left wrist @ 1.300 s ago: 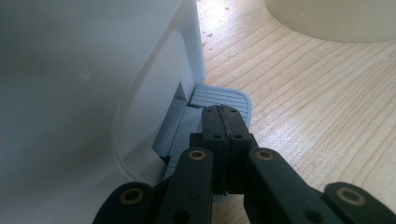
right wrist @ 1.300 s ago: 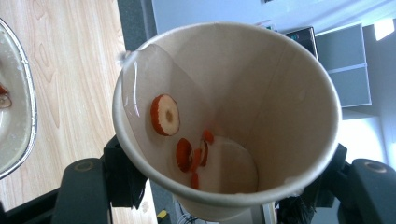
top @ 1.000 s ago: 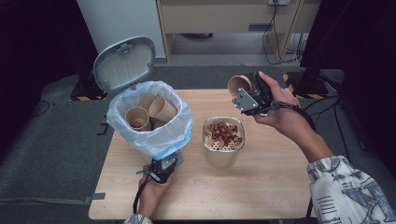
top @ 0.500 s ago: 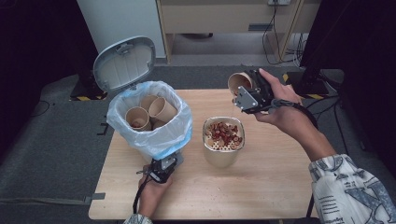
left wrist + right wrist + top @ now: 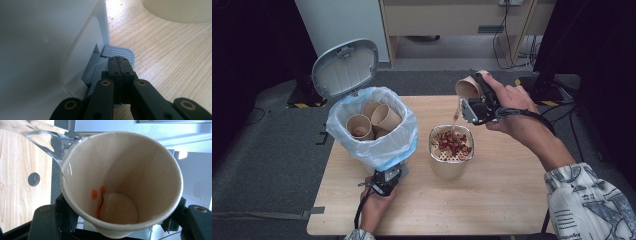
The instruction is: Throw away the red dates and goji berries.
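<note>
A white pedal bin [image 5: 377, 150] with a blue liner stands at the table's left, its lid [image 5: 346, 67] up and several paper cups [image 5: 386, 117] inside. My left gripper [image 5: 387, 180] is shut with nothing between its jaws. Its tips [image 5: 119, 60] rest on the bin's grey pedal [image 5: 117, 51]. My right gripper [image 5: 472, 95] is shut on a paper cup [image 5: 467, 87], tipped over a beige strainer pot [image 5: 451, 167] of red bits [image 5: 452, 144]. Clear liquid [image 5: 47, 140] runs off the cup's rim [image 5: 75, 152]; a few red bits [image 5: 98, 192] cling inside it.
The wooden table [image 5: 512, 200] has bare room at the front and right. A round hole [image 5: 33, 179] is in its top. Past its far edge are dark floor, a cabinet [image 5: 452, 20] and cables [image 5: 507, 35].
The cup in my right gripper has shifted slightly and a thin stream now falls from it into the strainer pot. The left hand has not moved.
</note>
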